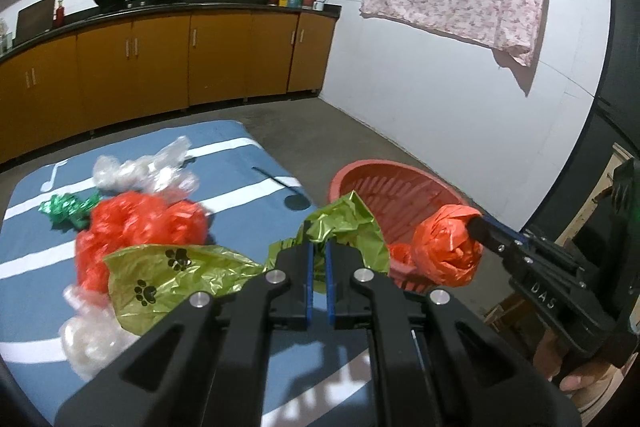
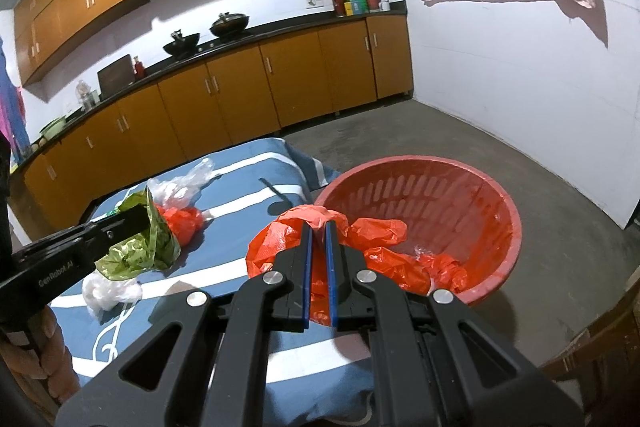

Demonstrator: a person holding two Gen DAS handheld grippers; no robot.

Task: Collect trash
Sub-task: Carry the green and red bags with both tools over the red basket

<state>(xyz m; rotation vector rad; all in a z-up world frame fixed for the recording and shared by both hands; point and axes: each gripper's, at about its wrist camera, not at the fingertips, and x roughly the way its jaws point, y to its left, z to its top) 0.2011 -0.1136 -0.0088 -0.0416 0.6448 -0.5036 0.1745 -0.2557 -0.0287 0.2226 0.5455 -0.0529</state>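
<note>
Blue striped mat (image 1: 248, 147) carries loose bags. Red basket (image 2: 500, 203) sits on floor beside it. Right gripper (image 2: 319, 227), level, pinches orange bag (image 2: 272, 239) at basket rim. Left gripper (image 1: 319, 247) pinches green pawprint bag (image 1: 172, 275) over mat.

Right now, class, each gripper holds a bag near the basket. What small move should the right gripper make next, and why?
Probably carry it slightly forward over the basket and open. The right gripper is shut on the red bag, which hangs at the near rim, partly over the blue cloth. Red bags already lie inside. The left gripper, shut on the green bag, can follow.
</note>
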